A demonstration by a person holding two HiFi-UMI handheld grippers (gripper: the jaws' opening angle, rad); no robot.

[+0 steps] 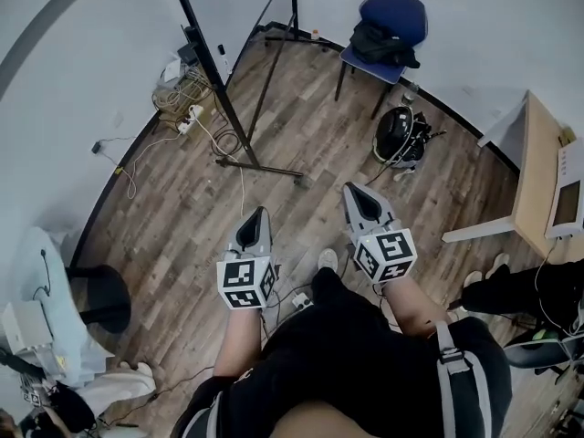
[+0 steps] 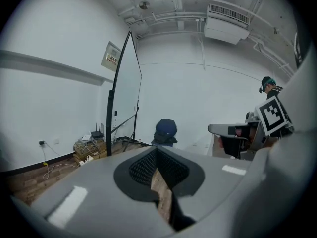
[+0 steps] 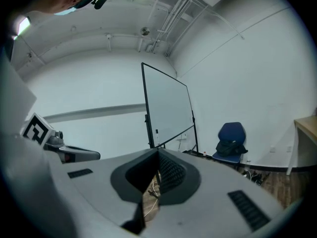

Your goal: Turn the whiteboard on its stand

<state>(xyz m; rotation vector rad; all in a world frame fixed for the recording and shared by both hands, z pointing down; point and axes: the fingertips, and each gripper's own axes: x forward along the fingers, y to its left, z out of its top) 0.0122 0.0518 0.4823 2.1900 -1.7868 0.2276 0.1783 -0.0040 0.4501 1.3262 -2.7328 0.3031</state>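
I'm judging this as the approach step, turning not yet begun. I'm holding the left tongs and right tongs out over the wood floor, both closed on nothing and touching nothing. The whiteboard is standing ahead by the white wall, well apart from both tongs, upright on its black stand, near a blue chair. The next move is calling for getting close and catching a frame edge to swing it. The board is looking large, pale and blank, with a thin dark frame.

Open floor before whiteboard stand
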